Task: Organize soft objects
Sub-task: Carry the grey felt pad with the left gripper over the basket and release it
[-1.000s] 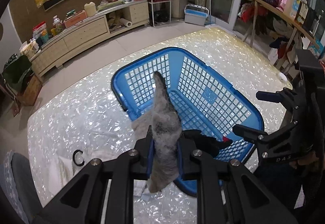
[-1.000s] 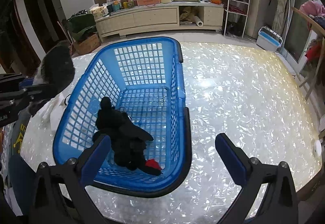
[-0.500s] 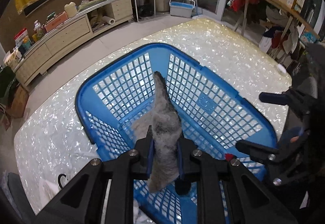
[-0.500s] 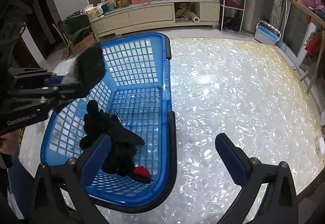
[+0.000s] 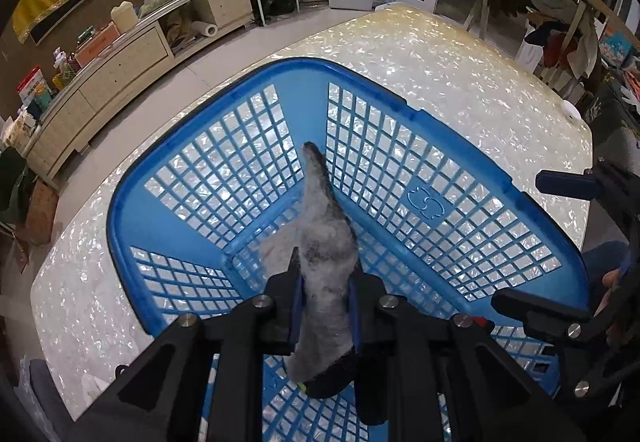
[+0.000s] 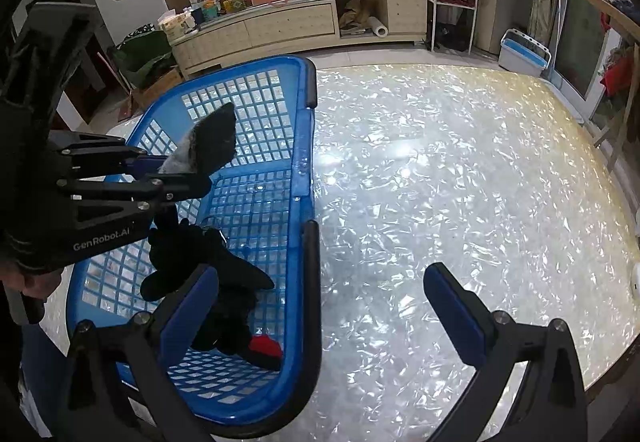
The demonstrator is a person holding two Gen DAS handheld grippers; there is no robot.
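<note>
Left gripper (image 5: 324, 292), pinching a grey fuzzy sock (image 5: 326, 254), has moved from beside the blue basket (image 5: 432, 201) to above its interior, ready for release beside the black soft toy (image 6: 208, 266); right gripper (image 6: 320, 310) waits spread wide over the table (image 6: 440, 181)

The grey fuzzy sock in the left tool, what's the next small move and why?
Probably open the left tool and let the grey sock drop. It is clamped between the pads and already hangs over the inside of the blue basket, where a black soft toy lies; the right tool is open and empty.
</note>
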